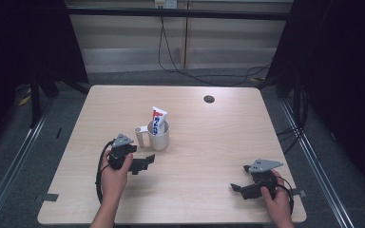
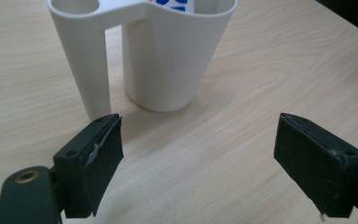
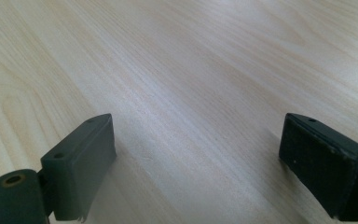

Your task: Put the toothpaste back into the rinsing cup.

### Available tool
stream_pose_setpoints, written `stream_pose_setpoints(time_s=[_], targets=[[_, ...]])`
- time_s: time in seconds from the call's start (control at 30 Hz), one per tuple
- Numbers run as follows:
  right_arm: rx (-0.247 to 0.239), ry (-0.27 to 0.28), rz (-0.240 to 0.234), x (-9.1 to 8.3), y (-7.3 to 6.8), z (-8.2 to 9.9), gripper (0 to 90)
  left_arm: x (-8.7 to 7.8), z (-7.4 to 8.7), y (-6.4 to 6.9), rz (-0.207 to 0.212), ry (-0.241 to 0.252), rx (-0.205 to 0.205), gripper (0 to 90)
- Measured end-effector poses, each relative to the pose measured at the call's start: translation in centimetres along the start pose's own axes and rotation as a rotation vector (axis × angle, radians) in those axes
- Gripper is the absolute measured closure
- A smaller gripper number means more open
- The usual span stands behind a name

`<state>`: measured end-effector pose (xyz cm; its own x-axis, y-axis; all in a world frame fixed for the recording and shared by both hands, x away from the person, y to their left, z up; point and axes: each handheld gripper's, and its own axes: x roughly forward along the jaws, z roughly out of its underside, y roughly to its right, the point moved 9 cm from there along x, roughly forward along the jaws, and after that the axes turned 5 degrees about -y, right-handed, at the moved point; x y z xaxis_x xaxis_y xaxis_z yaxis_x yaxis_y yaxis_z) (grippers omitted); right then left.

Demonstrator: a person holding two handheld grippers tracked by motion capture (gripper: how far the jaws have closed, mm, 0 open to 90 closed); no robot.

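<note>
White plastic cup [image 2: 168, 60] approached by left gripper [image 1: 142, 163], jaws spread.
Light, rigid, tippable; its handle at 9 o'clock is best gripped; right gripper [image 1: 240, 188] released.

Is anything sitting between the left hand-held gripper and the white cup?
No. In the left gripper view, just bare wooden table lies between the open left hand-held gripper and the white cup; the high view agrees.
</note>
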<state>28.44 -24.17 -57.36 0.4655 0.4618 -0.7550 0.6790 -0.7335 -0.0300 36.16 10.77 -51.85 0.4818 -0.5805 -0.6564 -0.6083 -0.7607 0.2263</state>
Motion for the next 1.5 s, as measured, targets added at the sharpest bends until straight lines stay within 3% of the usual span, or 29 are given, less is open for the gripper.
stream_pose_setpoints(time_s=[0.33, 0.63, 0.83, 1.03, 1.17, 1.2, 1.23, 1.27, 1.5], targets=[[0.000, 0.000, 0.000, 0.0, 0.0, 0.0, 10.0, 0.1, 2.1, -0.8, -0.004, -0.026, -0.008, 15.5], [0.000, 0.000, 0.000, 0.0, 0.0, 0.0, 10.0, -0.8, 3.8, -2.3, -0.020, -0.041, -0.027, 15.6], [0.000, 0.000, 0.000, 0.0, 0.0, 0.0, 10.0, -1.0, 5.0, -2.9, -0.039, -0.065, -0.013, 15.6], [0.000, 0.000, 0.000, 0.0, 0.0, 0.0, 10.0, -1.2, 6.4, -3.7, -0.078, -0.103, 0.018, 15.6], [0.000, 0.000, 0.000, 0.0, 0.0, 0.0, 10.0, -1.4, 6.6, -3.8, -0.084, -0.096, 0.027, 15.7], [0.000, 0.000, 0.000, 0.0, 0.0, 0.0, 10.0, -1.5, 6.8, -3.8, -0.099, -0.114, 0.051, 15.7], [0.000, 0.000, 0.000, 0.0, 0.0, 0.0, 10.0, -1.5, 6.8, -3.8, -0.099, -0.114, 0.051, 15.7], [0.000, 0.000, 0.000, 0.0, 0.0, 0.0, 10.0, -1.4, 6.9, -3.8, -0.113, -0.121, 0.091, 15.4], [0.000, 0.000, 0.000, 0.0, 0.0, 0.0, 10.0, -1.4, 7.0, -3.8, -0.112, -0.102, 0.111, 15.4]])
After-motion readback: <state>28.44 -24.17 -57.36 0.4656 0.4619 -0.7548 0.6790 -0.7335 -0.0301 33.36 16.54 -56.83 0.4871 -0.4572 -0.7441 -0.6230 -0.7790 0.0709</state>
